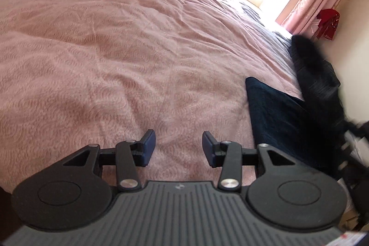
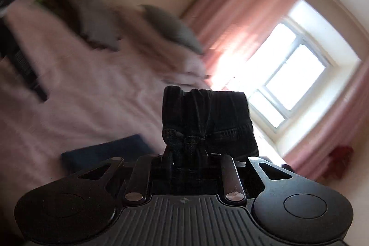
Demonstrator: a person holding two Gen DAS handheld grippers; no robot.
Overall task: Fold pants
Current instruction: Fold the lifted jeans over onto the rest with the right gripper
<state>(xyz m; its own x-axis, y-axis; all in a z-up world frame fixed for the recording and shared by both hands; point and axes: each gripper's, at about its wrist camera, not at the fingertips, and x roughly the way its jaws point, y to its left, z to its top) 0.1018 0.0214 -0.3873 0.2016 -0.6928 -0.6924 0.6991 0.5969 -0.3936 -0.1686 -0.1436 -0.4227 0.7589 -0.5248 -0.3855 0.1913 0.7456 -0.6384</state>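
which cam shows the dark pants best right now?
Right wrist view: the dark pants sit bunched and sharp in the right tool, seams visible. The left wrist view catches them only as a dark motion-blurred shape at the right edge, above the pink bedspread.

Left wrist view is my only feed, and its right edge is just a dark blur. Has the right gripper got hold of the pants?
Observer: Yes. The right gripper is shut on a bunch of the dark denim pants.
Operator: Which part?
Observer: A stitched hem sits gathered just ahead of the jaws, with more cloth standing up beyond it.
Operator: Is it off the bed?
Observer: The gripped bunch looks lifted clear of the pink bedspread. The rest of the pants is out of that view.
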